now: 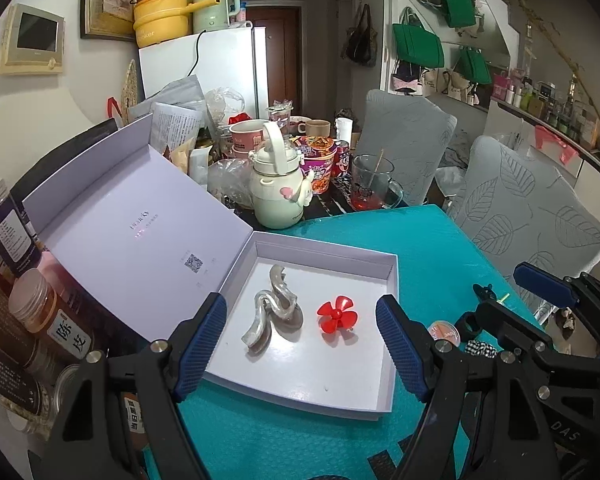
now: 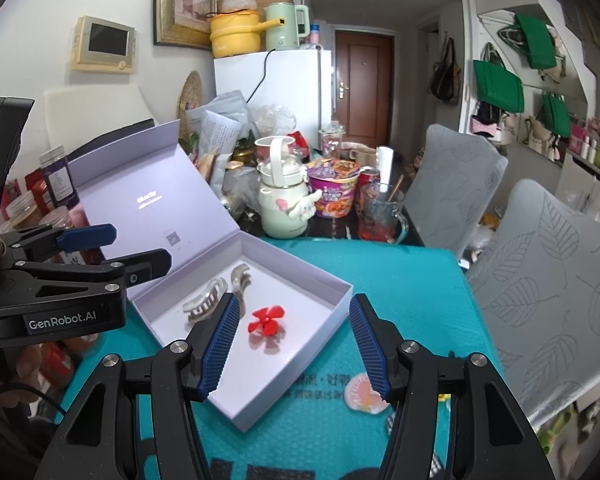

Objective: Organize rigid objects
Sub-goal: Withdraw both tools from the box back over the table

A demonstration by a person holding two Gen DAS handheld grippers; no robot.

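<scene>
Blue-padded jaws of your left gripper (image 1: pixel 301 344) stand wide apart, holding nothing; your right gripper (image 2: pixel 290 346) is about half open, also empty. Just beyond them, on the teal mat (image 1: pixel 431 248), the white box (image 1: pixel 391 280) holds a pearly hair claw (image 1: pixel 274 306) on the left and a red propeller (image 1: pixel 335 314) to its right, apart. Farther back stands a cream kettle-shaped bottle (image 1: pixel 278 184).

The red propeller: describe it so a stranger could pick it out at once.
On the teal mat lies an open lilac box with its lid tipped back. Inside are two things: a pearly hair clip and, beside it, the red propeller. It is the only red piece there, small, with four blades.
</scene>
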